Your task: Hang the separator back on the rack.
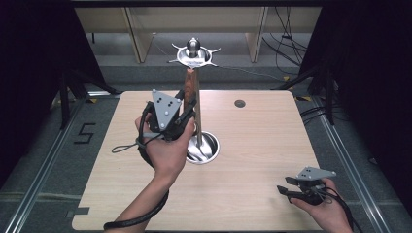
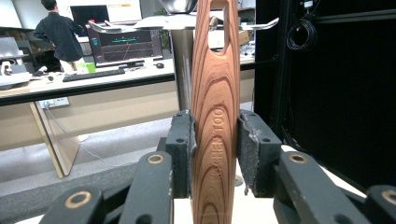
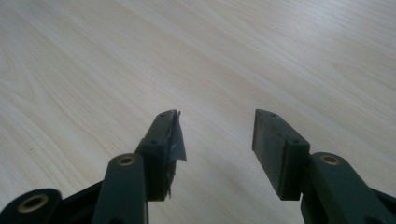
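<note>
The left gripper [image 2: 215, 154] pinches one smooth wooden handle [image 2: 215, 116], reddish with bold oval grain, a long slot near its top and faint stamped letters that show in the left gripper view. It stands upright just beside one shiny steel stand [image 1: 198, 114] with a round base and hooked top. The right gripper [image 3: 215, 140] hovers spread over the pale wood-grain table [image 1: 262, 145].

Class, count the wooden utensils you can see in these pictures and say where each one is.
1. The wooden utensil stands upright, clamped between the left gripper's jaws beside the metal stand's pole, its slotted top near the stand's hooks. Others may be hidden behind the hand.
</note>
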{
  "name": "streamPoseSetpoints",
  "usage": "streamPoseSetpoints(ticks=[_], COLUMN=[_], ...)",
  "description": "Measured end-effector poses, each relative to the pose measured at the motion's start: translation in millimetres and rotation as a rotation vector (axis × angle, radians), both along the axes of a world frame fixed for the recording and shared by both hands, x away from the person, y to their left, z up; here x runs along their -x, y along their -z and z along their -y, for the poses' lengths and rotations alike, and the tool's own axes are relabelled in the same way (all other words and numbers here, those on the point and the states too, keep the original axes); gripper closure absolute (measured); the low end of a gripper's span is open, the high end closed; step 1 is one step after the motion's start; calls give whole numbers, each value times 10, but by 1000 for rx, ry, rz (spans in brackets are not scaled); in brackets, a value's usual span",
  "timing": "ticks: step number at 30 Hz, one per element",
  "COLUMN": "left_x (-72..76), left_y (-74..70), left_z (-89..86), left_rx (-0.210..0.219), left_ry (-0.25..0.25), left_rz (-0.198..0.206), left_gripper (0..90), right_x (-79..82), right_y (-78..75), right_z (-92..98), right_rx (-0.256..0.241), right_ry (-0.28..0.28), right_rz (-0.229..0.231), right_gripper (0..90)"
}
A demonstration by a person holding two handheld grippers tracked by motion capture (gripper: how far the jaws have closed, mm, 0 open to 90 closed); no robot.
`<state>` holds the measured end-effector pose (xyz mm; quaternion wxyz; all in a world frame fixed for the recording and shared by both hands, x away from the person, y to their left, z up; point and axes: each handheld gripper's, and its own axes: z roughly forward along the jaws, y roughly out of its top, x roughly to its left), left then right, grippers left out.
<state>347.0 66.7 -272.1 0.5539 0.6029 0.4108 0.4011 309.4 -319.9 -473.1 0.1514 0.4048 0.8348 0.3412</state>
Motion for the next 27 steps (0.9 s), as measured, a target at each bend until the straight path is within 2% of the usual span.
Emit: streamPoseSetpoints(ticks=[7, 14, 27], left_x=[-17, -52, -93], left_y=[2, 6, -7], left_z=[27, 39, 58], left_rx=[1, -11, -20], left_ry=[-17, -26, -44], left_rz=[12, -1, 8], left_gripper=[670, 670, 669], right_x=[0, 0, 1], right_y=[0, -1, -2], right_z=[1, 0, 4], right_rx=[-1, 0, -1], right_ry=[0, -1, 1], right_rz=[-1, 1, -1], right_gripper=[513, 513, 513])
